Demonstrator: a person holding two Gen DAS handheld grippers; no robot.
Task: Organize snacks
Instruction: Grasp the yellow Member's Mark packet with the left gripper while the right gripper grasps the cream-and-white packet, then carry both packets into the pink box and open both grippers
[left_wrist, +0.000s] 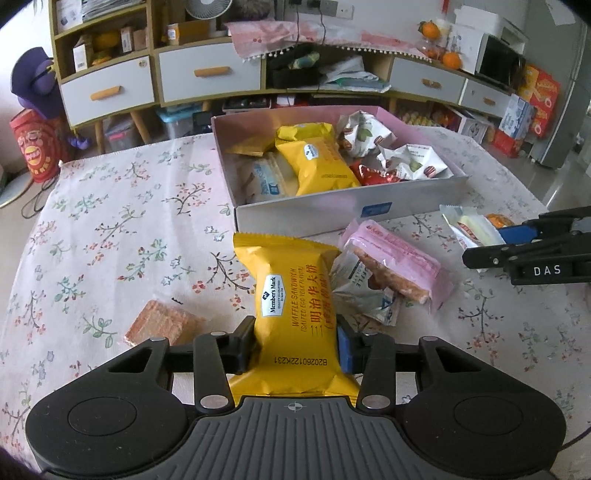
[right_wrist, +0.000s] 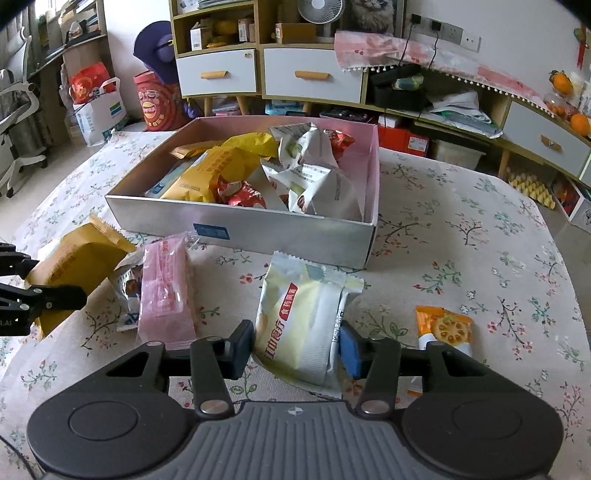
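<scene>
Ribbed black housing of each tool fills the bottom of its view, and beyond it spreads the flowered tabletop (left_wrist: 110, 229), with a grey-and-pink box (left_wrist: 332, 212) at upper centre already loaded with yellow, white and red snack packets. Loose packets lie in front of the box, just short of its near wall. In the left wrist view the left tool (left_wrist: 295, 341) has its pads pressed against both sides of a yellow waffle packet (left_wrist: 295, 291) at lower centre, and the film is nipped in where the pads bite. Beside it on the right lie a pink packet (left_wrist: 400, 260) overlapping a white-blue wrapper (left_wrist: 364, 295), and at lower left a clear-wrapped wafer block (left_wrist: 162, 325). In the right wrist view the right tool (right_wrist: 297, 345) pinches a pale yellow-and-white packet (right_wrist: 299, 325) across its lower half; an orange packet (right_wrist: 445, 328) lies at lower right, apart from it. Both held packets look light and puffy, with slick film that could slide, and their contents are probably brittle, so a gentle squeeze across the padded middle seems wiser than a grip on the thin crimped ends. The next carry is likely a short lift over the box wall.
</scene>
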